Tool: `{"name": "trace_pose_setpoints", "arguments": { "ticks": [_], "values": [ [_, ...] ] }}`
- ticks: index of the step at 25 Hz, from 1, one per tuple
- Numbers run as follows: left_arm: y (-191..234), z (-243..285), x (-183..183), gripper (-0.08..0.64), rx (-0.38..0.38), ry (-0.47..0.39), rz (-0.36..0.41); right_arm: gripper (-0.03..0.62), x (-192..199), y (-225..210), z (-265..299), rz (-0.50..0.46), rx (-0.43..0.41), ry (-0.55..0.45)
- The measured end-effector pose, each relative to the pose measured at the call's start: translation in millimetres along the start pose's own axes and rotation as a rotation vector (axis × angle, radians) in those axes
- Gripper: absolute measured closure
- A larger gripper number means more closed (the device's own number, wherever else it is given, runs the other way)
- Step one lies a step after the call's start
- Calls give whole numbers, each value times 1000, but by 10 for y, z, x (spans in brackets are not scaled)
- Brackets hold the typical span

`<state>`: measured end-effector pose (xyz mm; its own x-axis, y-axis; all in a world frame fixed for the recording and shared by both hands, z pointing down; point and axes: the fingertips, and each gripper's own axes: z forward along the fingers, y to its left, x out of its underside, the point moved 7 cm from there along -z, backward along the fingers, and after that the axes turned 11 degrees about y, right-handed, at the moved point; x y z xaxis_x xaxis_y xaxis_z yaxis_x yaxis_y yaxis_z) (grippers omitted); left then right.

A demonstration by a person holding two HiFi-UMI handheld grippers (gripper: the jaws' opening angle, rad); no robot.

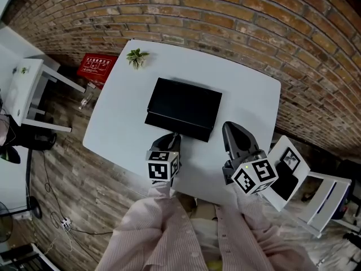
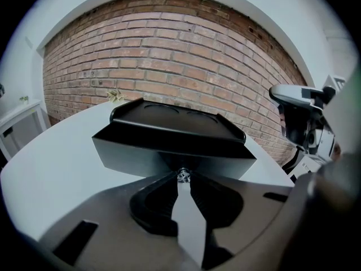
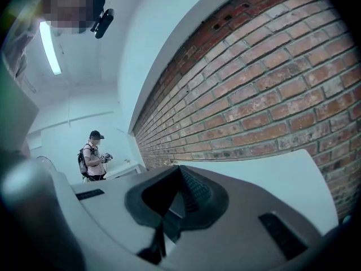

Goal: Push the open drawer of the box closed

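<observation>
Drawer knob [image 2: 182, 175] pinched between left claw [image 2: 183, 181] tips, right claw [image 3: 179, 169] closed, aside

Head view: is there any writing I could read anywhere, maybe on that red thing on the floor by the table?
Red board: white print, too small and blurred to read.
Marker cubes: black-and-white square patterns only, no words.
No other readable text shows.
</observation>
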<state>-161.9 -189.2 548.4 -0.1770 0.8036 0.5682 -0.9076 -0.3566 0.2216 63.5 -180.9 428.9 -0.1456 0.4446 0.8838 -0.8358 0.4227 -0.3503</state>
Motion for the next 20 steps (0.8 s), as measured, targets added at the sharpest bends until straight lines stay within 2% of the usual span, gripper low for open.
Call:
{"name": "trace_pose_setpoints", "arguments": {
  "ticks": [20],
  "values": [
    [13, 122, -165, 495, 16, -3, 9, 589, 10, -48, -6, 5, 41, 1]
  ]
}}
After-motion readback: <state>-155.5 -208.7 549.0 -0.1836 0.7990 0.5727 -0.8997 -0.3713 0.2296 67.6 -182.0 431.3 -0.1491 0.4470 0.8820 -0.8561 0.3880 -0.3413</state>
